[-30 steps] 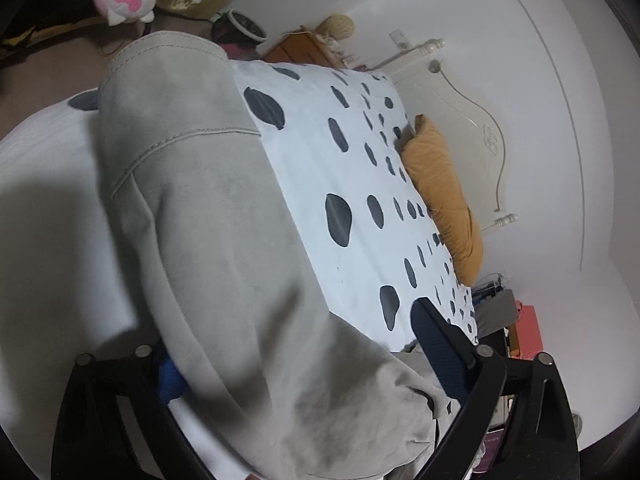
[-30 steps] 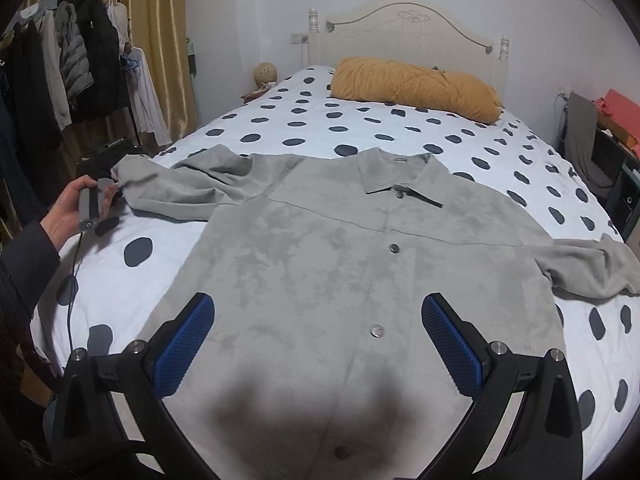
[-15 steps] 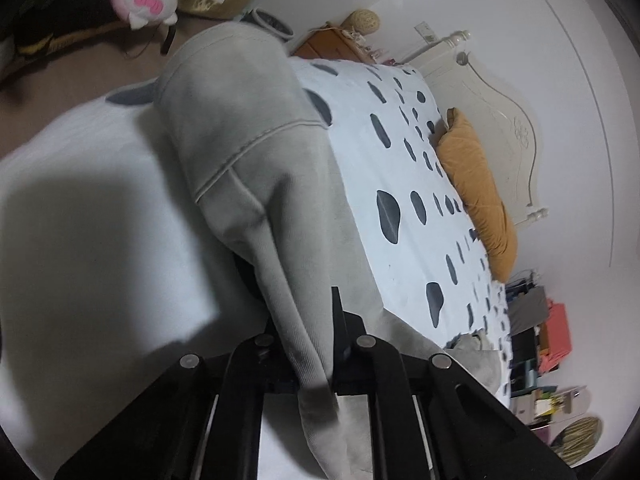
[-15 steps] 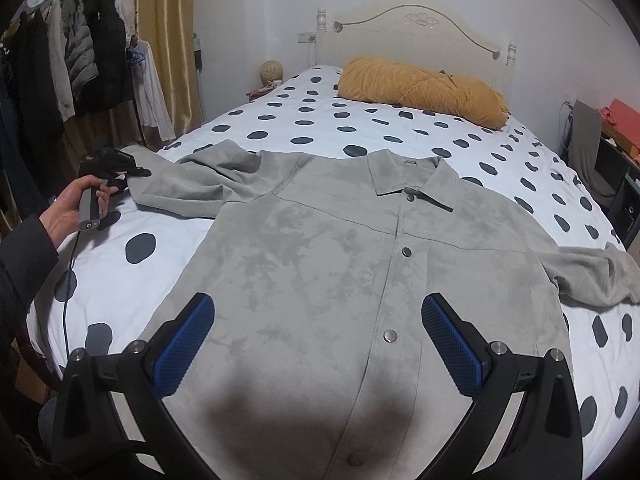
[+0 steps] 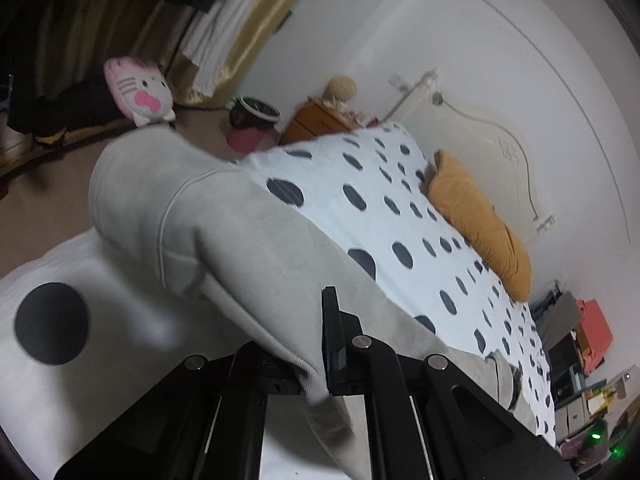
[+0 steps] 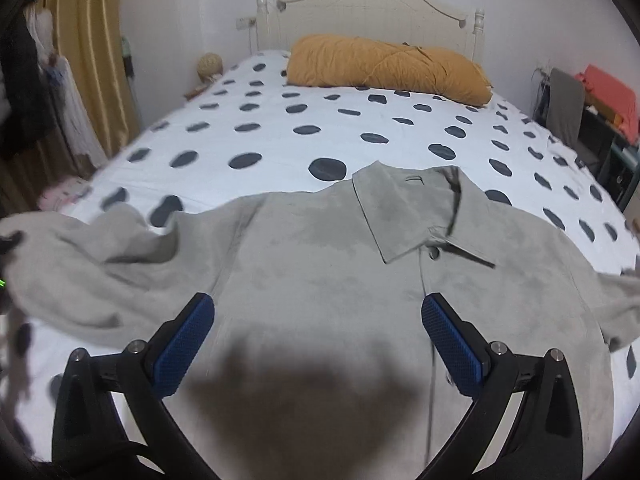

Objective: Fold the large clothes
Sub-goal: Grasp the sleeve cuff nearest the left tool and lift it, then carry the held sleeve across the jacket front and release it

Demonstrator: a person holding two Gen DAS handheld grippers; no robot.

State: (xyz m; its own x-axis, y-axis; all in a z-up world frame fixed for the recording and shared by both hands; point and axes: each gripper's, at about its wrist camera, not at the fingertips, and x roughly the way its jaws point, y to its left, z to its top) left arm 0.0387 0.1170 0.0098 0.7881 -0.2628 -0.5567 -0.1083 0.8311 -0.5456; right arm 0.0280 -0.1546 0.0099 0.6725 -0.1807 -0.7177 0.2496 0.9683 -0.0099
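A large grey button-up shirt (image 6: 320, 288) lies face up on the polka-dot bed (image 6: 280, 136), collar toward the headboard. My left gripper (image 5: 316, 364) is shut on the shirt's left sleeve (image 5: 224, 248) and holds it raised off the bed; the cuff end hangs ahead of the fingers. In the right wrist view that lifted sleeve (image 6: 80, 276) is bunched at the left. My right gripper (image 6: 316, 336) is open and empty, hovering low over the shirt's chest just below the collar (image 6: 408, 216). The shirt's other sleeve (image 6: 616, 304) trails off to the right.
An orange pillow (image 6: 388, 68) lies against the white headboard (image 6: 368, 8). A clothes rack and gold curtain (image 6: 80, 60) stand on the left. A pink plush toy (image 5: 138, 92), a wooden nightstand (image 5: 320, 124) and clutter sit on the floor beside the bed. Shelves with boxes (image 6: 600, 112) stand on the right.
My left gripper closed on the sleeve and has lifted and swung it. My right gripper moved forward and lower over the shirt toward the collar, staying open.
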